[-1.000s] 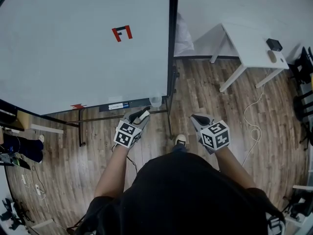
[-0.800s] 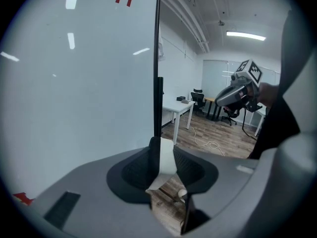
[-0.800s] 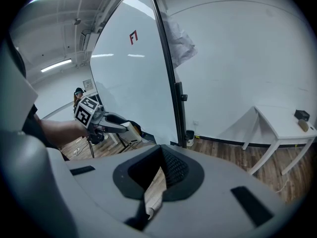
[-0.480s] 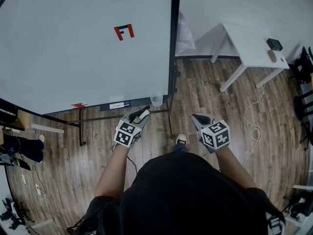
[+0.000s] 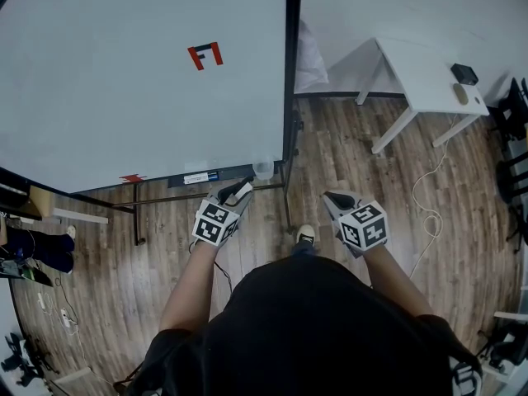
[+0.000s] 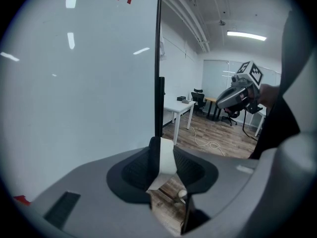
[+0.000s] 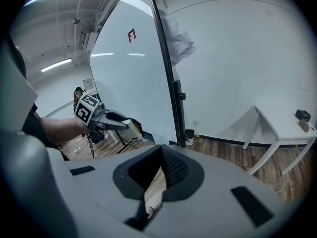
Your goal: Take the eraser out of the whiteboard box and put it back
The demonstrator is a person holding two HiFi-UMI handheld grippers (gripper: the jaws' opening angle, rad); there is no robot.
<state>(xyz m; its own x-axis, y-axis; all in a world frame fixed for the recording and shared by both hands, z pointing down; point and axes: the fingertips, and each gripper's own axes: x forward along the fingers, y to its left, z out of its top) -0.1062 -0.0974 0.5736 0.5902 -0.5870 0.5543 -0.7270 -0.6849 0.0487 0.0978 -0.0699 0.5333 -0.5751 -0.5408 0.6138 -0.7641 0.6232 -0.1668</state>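
While eraser (image 6: pixel 166 157) is clamped in left gripper (image 5: pixel 239 193) fingers, axis: pointed toward whiteboard (image 5: pixel 124 81).
Box: judged to be clear container (image 5: pixel 262 169), just ahead-right of eraser tip.
Right gripper (image 5: pixel 335 199): fingers together, empty, farther off.

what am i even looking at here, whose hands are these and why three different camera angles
There is no robot here. A person standing at a whiteboard holds a pinching tool in each hand. The top-down picture comes from a camera on the person's head. The other two come from cameras riding on each tool, looking along its jaws. The left tool pinches a small white eraser. The right tool is closed with nothing in it. A little clear cup sits at the board's lower corner, and a white table stands on the wooden floor to the right.
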